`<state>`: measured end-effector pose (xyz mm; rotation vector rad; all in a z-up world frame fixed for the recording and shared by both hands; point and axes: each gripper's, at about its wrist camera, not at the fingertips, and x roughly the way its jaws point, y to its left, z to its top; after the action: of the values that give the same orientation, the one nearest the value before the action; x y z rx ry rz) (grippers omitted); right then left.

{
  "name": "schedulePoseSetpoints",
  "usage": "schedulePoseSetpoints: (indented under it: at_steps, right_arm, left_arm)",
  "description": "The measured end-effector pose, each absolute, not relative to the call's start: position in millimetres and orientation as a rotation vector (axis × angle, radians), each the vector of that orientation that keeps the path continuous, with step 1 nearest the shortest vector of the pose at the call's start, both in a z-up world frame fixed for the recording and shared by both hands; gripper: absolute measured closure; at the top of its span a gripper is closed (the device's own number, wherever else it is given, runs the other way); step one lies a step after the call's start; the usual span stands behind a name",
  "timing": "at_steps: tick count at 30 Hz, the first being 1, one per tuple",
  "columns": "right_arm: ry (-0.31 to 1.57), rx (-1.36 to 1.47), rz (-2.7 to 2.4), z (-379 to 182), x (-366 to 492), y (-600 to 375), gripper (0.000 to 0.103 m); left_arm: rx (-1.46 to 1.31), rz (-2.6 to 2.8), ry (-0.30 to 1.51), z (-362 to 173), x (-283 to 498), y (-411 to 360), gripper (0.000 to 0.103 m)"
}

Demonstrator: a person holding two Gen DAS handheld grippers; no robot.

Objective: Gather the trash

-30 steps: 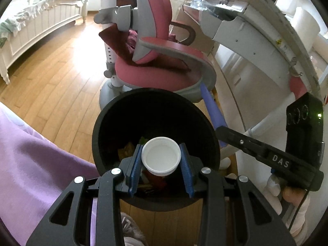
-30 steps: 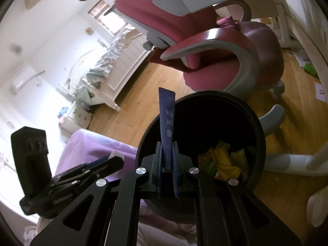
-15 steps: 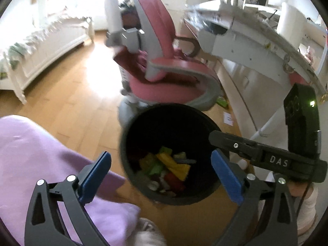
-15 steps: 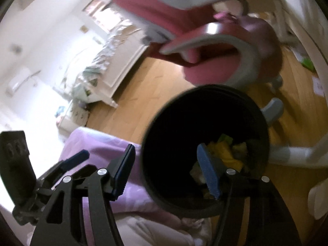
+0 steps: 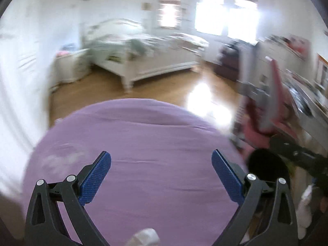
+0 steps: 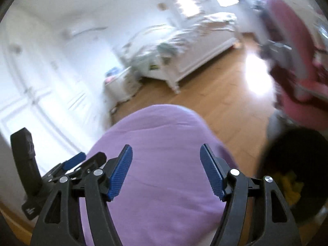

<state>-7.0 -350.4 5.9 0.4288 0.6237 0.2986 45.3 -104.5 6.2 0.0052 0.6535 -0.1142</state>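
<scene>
Presently both tongs stand wide apart and carry nothing. The left tongs (image 5: pixel 161 175) hang over a purple-clad lap (image 5: pixel 133 143), which fills the space directly ahead of and beneath the blue pads. The right tongs (image 6: pixel 166 170) sit over the same purple fabric (image 6: pixel 160 164), with the left unit visible just to their left.

Off to the right of both tongs, low in frame, is the black trash bin (image 6: pixel 295 164); yellow wrappers (image 6: pixel 290 186) lie inside it. In the left view the bin (image 5: pixel 266 168) shows only as a dark rim.

Beyond lie a wooden floor (image 6: pixel 215 102), a pink desk chair (image 6: pixel 295 65) to the right, and a white bed (image 5: pixel 147 61) at the far wall. Both views are motion-blurred.

Risk assessment: no remaining litter is identifiable in either view. Searching at this swing speed could cause items to be overlooked, or the right tongs to strike the bin or chair.
</scene>
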Motion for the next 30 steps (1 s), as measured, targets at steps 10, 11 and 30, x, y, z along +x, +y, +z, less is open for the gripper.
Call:
schedulePoseSetpoints:
  at_steps: [10,11,30]
  right_arm:
    - [0.573,0.262,0.477,49.5,1.3,-209.9,0.023]
    - [0.571,0.25,0.483,51.2,0.6,-201.5,0.023]
    - [0.59,0.212,0.491,48.1,-7.7,-159.3,0.023]
  left_arm:
    - [-0.096,0.073,0.575,14.3,12.5,-5.2,0.005]
    - [-0.105,0.078,0.57,14.4,11.6,-0.9,0.005]
    - [-0.183,0.084,0.552,12.9,-8.3,32.0,0.005]
